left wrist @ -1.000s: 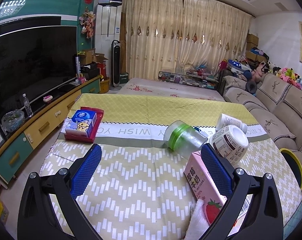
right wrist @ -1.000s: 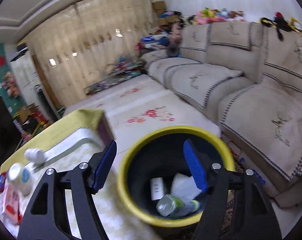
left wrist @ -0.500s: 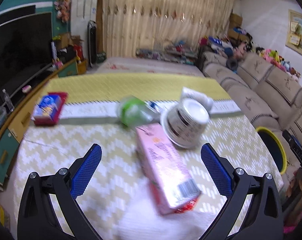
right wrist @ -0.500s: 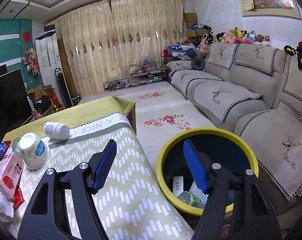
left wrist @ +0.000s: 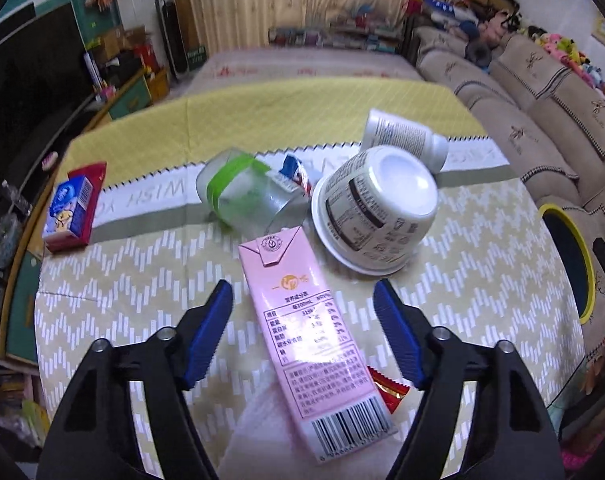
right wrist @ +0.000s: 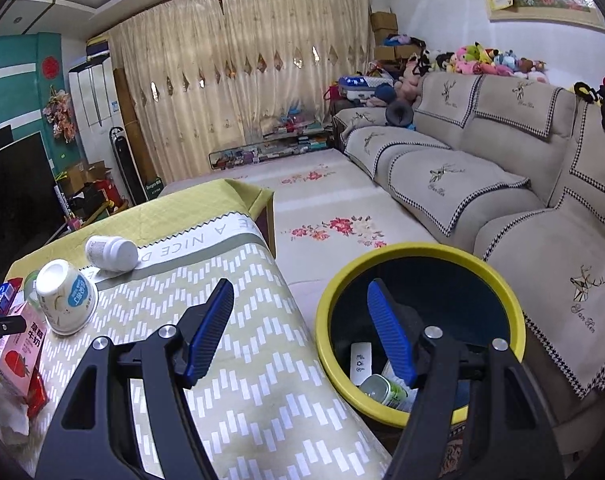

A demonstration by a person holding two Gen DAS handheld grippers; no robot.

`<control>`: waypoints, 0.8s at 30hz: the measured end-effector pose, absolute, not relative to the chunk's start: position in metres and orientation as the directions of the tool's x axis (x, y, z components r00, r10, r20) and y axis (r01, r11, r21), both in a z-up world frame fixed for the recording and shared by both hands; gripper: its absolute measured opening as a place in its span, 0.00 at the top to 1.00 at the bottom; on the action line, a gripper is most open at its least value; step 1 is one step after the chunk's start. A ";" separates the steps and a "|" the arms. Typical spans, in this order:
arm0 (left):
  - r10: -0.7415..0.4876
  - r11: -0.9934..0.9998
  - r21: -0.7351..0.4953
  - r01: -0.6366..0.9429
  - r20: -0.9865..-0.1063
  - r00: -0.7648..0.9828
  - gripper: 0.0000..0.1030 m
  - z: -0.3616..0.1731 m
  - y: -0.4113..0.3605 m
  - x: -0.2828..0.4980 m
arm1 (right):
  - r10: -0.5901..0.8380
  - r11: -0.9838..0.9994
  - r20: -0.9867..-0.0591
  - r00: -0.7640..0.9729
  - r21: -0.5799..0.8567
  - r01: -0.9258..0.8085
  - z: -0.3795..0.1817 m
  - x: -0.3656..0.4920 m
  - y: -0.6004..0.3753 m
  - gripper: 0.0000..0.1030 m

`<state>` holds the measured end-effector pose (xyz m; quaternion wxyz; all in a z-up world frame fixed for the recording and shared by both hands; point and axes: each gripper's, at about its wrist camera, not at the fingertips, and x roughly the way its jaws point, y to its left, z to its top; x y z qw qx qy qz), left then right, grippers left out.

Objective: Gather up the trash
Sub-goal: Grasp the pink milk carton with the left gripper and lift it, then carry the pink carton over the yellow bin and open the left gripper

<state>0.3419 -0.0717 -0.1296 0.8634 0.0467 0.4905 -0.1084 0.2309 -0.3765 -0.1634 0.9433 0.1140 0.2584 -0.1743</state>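
A pink milk carton (left wrist: 310, 332) lies on the table between the fingers of my open left gripper (left wrist: 302, 320), over a white tissue (left wrist: 262, 436) and a red wrapper (left wrist: 388, 390). Behind it lie a white cup (left wrist: 376, 210), a clear jar with a green band (left wrist: 242, 196) and a white bottle (left wrist: 402, 136). My right gripper (right wrist: 300, 328) is open and empty, over the gap between the table edge and the yellow-rimmed bin (right wrist: 498, 284). The bin holds a can (right wrist: 384, 390) and paper scraps. The carton (right wrist: 16, 350) and the cup (right wrist: 66, 298) also show in the right wrist view.
A blue tissue pack on a red box (left wrist: 72, 208) sits at the table's left. The bin (left wrist: 582, 248) stands right of the table by the beige sofa (right wrist: 502, 184). A TV cabinet (left wrist: 18, 240) runs along the left.
My left gripper has dropped and moved forward over the pink carton, which now lies between its fingers. My right gripper has swung left from over the bin toward the table edge.
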 end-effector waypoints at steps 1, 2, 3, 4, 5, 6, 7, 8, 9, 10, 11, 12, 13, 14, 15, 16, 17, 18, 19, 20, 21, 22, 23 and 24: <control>-0.143 0.972 -0.031 0.234 -0.867 0.478 0.36 -0.131 -0.071 0.345 | -0.268 0.914 -0.533 0.803 0.123 0.387 -0.164 0.232 -0.377 0.36; -0.145 0.972 -0.043 0.231 -0.883 0.447 0.41 -0.134 -0.070 0.350 | -0.268 0.914 -0.539 0.799 0.120 0.387 -0.164 0.234 -0.376 0.36; -0.156 0.970 -0.061 0.234 -0.898 0.411 0.43 -0.137 -0.069 0.354 | -0.267 0.915 -0.541 0.797 0.118 0.386 -0.165 0.234 -0.376 0.36; -0.158 0.969 -0.067 0.238 -0.907 0.390 0.45 -0.138 -0.069 0.356 | -0.265 0.915 -0.543 0.797 0.118 0.385 -0.165 0.234 -0.376 0.36; -0.150 0.968 -0.060 0.242 -0.915 0.374 0.46 -0.139 -0.070 0.359 | -0.263 0.916 -0.545 0.796 0.118 0.384 -0.165 0.235 -0.376 0.36; -0.128 0.967 -0.037 0.251 -0.924 0.361 0.46 -0.139 -0.072 0.363 | -0.262 0.916 -0.547 0.795 0.119 0.384 -0.165 0.235 -0.377 0.36; -0.114 0.967 -0.021 0.255 -0.929 0.353 0.46 -0.139 -0.073 0.366 | -0.259 0.916 -0.553 0.792 0.120 0.384 -0.166 0.236 -0.377 0.36; -0.101 0.966 -0.009 0.259 -0.933 0.345 0.46 -0.139 -0.075 0.369 | -0.257 0.915 -0.558 0.789 0.122 0.384 -0.167 0.237 -0.378 0.36; -0.093 0.965 -0.001 0.263 -0.938 0.335 0.46 -0.139 -0.076 0.372 | -0.254 0.914 -0.564 0.786 0.124 0.385 -0.167 0.238 -0.379 0.36; -0.081 0.963 0.010 0.269 -0.942 0.325 0.48 -0.140 -0.078 0.375 | -0.251 0.913 -0.569 0.783 0.130 0.388 -0.168 0.238 -0.381 0.36; -0.071 0.961 0.021 0.275 -0.945 0.319 0.51 -0.140 -0.080 0.377 | -0.248 0.911 -0.572 0.782 0.137 0.389 -0.168 0.239 -0.382 0.36; -0.061 0.959 0.032 0.281 -0.948 0.314 0.52 -0.141 -0.081 0.379 | -0.245 0.910 -0.574 0.781 0.142 0.390 -0.168 0.239 -0.384 0.36; -0.052 0.957 0.042 0.288 -0.949 0.310 0.55 -0.141 -0.083 0.380 | -0.241 0.908 -0.577 0.780 0.149 0.391 -0.169 0.239 -0.386 0.36; -0.049 0.953 0.048 0.299 -0.950 0.307 0.58 -0.140 -0.084 0.379 | -0.237 0.908 -0.579 0.780 0.153 0.389 -0.170 0.239 -0.387 0.36; -0.050 0.951 0.048 0.305 -0.951 0.306 0.58 -0.139 -0.086 0.379 | -0.234 0.909 -0.581 0.779 0.155 0.388 -0.170 0.240 -0.387 0.36; -0.051 0.948 0.052 0.314 -0.949 0.312 0.59 -0.136 -0.087 0.376 | -0.231 0.909 -0.585 0.778 0.155 0.386 -0.170 0.241 -0.387 0.36; -0.052 0.945 0.059 0.322 -0.944 0.325 0.60 -0.132 -0.091 0.374 | -0.229 0.910 -0.586 0.777 0.154 0.385 -0.171 0.241 -0.387 0.36; -0.050 0.942 0.070 0.328 -0.937 0.345 0.60 -0.126 -0.093 0.372 | -0.228 0.911 -0.585 0.779 0.154 0.382 -0.170 0.241 -0.387 0.36; -0.054 0.939 0.081 0.334 -0.925 0.375 0.60 -0.118 -0.094 0.366 | -0.227 0.912 -0.583 0.780 0.154 0.381 -0.170 0.241 -0.386 0.36; -0.063 0.937 0.083 0.338 -0.915 0.399 0.60 -0.110 -0.095 0.360 | -0.228 0.912 -0.580 0.782 0.155 0.380 -0.169 0.240 -0.386 0.36; -0.072 0.937 0.082 0.340 -0.907 0.415 0.60 -0.103 -0.098 0.355 | -0.228 0.912 -0.576 0.785 0.157 0.379 -0.168 0.240 -0.386 0.36; -0.089 0.936 0.076 0.344 -0.893 0.441 0.60 -0.092 -0.098 0.347 | -0.227 0.912 -0.574 0.787 0.158 0.379 -0.168 0.239 -0.386 0.36; -0.108 0.935 0.069 0.349 -0.878 0.466 0.60 -0.082 -0.099 0.341 | -0.225 0.912 -0.572 0.788 0.160 0.377 -0.168 0.239 -0.387 0.36; -0.130 0.933 0.061 0.354 -0.861 0.492 0.60 -0.070 -0.100 0.333 | -0.225 0.912 -0.571 0.790 0.162 0.377 -0.168 0.238 -0.387 0.36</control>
